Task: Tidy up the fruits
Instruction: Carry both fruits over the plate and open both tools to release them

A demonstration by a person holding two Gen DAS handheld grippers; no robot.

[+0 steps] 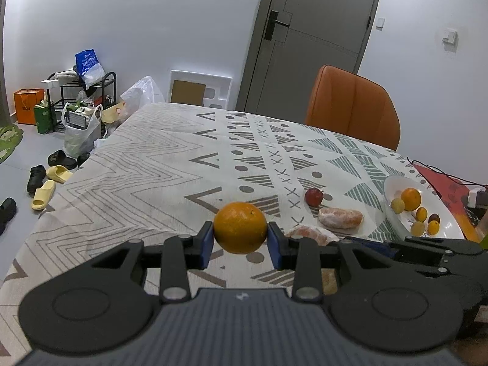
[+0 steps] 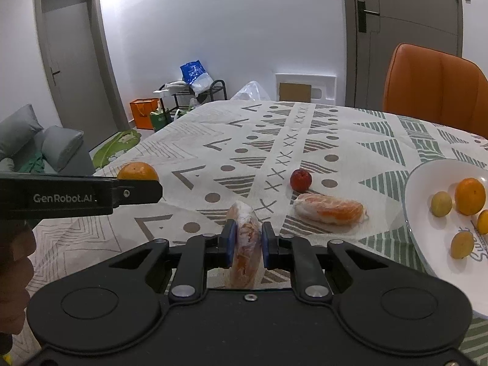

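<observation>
Orange [image 1: 240, 227] clamped in my left jaws, lifted above the counter [image 1: 158, 158]; right jaws pinch a wrapped fruit piece [image 2: 245, 228]. Both presumably headed for the plate [image 2: 427, 268] at the counter's right edge.

1. My left tool [image 1: 240, 239] has black arms and blue pads, closed on a bright orange fruit [image 1: 240, 227].
2. My right tool [image 2: 246, 241], same black and blue, grips a wrapped piece [image 2: 244, 238] showing orange through whitish film.
3. The surface [image 1: 158, 164] wears a cream cloth with grey zigzags, dots, crosses and green striped triangles.
4. Beside the white plate [image 2: 439, 262] lies a dark red fruit [image 2: 300, 180].
5. On the plate I see yellow fruits [image 2: 441, 203] and an orange one [image 2: 469, 196].
</observation>
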